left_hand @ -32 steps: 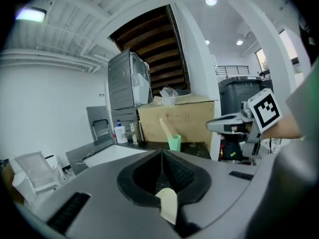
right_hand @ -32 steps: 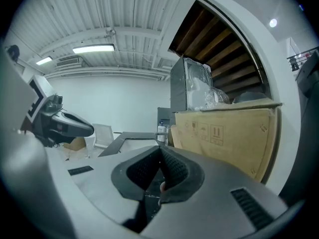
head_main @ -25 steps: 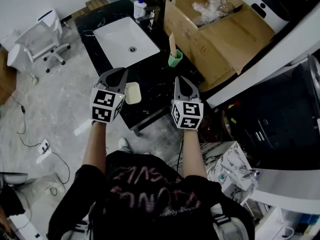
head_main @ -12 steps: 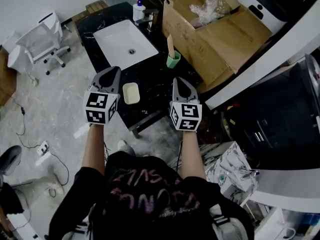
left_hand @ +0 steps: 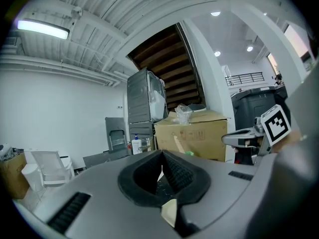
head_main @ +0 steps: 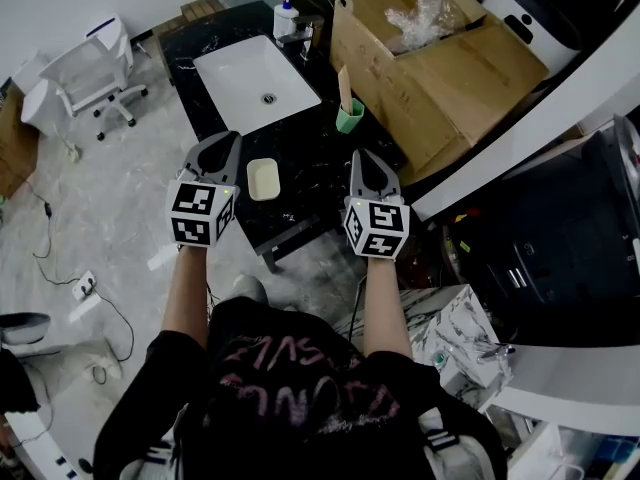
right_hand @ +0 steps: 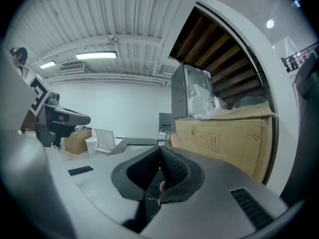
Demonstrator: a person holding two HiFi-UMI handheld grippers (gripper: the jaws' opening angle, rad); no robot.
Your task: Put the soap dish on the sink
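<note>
Dish (head_main: pixel 263 179) free on bench (head_main: pixel 312 156), mid-frame. Left gripper (head_main: pixel 226 144), right gripper (head_main: pixel 360 160): jaws clenched, empty. Best: open left, pinch rim, carry level to sink (head_main: pixel 240 73), upper centre.

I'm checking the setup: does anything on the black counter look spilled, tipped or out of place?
Nothing looks spilled or tipped. The soap dish lies flat near the front edge of the counter, apart from the sink. The cup stands upright.
</note>
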